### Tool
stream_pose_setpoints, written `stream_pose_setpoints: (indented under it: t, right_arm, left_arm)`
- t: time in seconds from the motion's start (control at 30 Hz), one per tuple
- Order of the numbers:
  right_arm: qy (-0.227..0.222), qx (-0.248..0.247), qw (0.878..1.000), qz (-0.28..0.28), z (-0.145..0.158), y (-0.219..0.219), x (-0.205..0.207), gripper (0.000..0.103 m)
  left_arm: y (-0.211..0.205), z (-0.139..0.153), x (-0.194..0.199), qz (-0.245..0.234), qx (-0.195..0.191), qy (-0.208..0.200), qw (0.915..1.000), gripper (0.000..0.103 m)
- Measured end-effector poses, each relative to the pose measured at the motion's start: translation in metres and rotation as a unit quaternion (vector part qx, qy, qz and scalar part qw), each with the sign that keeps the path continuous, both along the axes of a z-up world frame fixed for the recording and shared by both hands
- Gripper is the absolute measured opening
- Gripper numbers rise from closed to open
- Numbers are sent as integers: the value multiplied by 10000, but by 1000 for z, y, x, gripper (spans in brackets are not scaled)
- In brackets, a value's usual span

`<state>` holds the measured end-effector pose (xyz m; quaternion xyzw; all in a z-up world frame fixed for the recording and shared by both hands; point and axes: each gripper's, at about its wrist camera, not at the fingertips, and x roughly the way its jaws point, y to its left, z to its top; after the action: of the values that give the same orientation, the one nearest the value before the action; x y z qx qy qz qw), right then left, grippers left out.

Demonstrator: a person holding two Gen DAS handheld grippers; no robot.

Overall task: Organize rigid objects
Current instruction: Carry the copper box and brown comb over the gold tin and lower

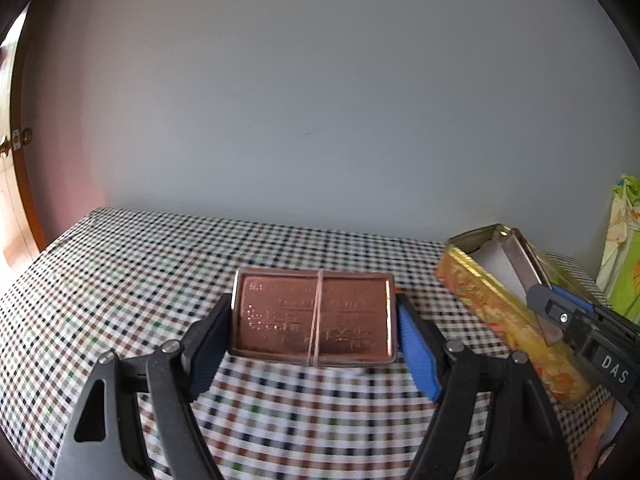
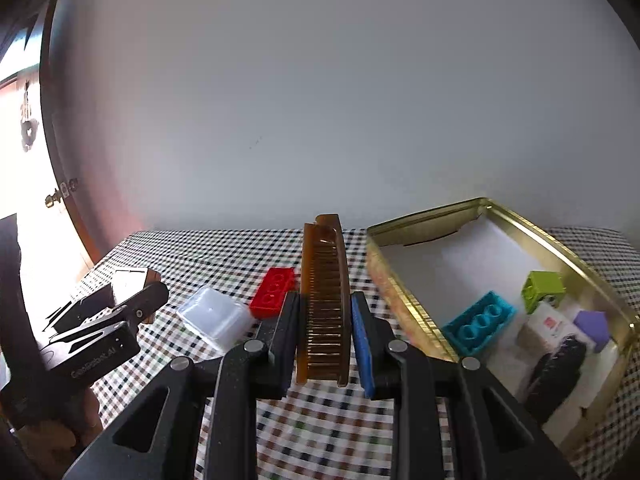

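You're holding the copper tin (image 1: pixel 314 316) in the left gripper (image 1: pixel 314 332), pads pressing its two short ends, clear above the checked cloth (image 1: pixel 160 264). You're clamping the brown comb (image 2: pixel 322 304) in the right gripper (image 2: pixel 324 336), jaws narrow, beside the gold tray (image 2: pixel 540 232) that is already holding blocks. Risk: the tin's smooth ends slipping if you tilt it; the long comb catching the tray rim going in. Red block (image 2: pixel 274 292) and clear tub (image 2: pixel 216 316) are waiting on the cloth.

three toy bricks: red (image 2: pixel 273 292), teal (image 2: pixel 478 327), green (image 2: pixel 543 290). one comb (image 2: pixel 323 304), one copper tin (image 1: pixel 314 318), one gold tin (image 2: pixel 516 220), one clear plastic tub (image 2: pixel 216 318).
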<state>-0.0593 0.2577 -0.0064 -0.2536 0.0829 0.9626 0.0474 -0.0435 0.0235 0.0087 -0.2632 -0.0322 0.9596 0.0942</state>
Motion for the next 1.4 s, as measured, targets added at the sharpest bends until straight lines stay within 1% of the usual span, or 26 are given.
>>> stream_pose_setpoints:
  t: [0.27,0.43,0.6,0.67,0.8,0.93,1.23,1.3,1.4]
  right_arm:
    - [119,15,9996,-260,8,23,11,28]
    - [243,144,9987,-429,14,40,21,28]
    - [296,100,9975,-630,18,64,33,28]
    - [337,60,9969,-707,21,74,40,28]
    - [404,74,9958,-820,27,85,46,28]
    - [378,297,9941,-972,27,94,50,28]
    - [247,409,9906,-1278,24,123,57,28]
    - [196,452,9899,-1329,24,127,57,28]
    - [105,512,9887,-1404,20,134,56,28]
  left_arm:
    - [39,6,3,-270,-10,139,9995,77]
    - [64,11,1,-424,-10,212,9989,77]
    - [84,17,-1,-602,24,315,9977,77]
    - [98,20,2,-688,42,346,9970,77]
    - [117,20,-1,-825,112,334,9960,77]
    - [132,19,-6,-955,119,346,9948,77]
    - [161,7,-23,-1172,39,266,9927,77]
    - [169,14,-17,-1232,14,266,9920,77]
    - [182,12,-23,-1303,-10,245,9912,77]
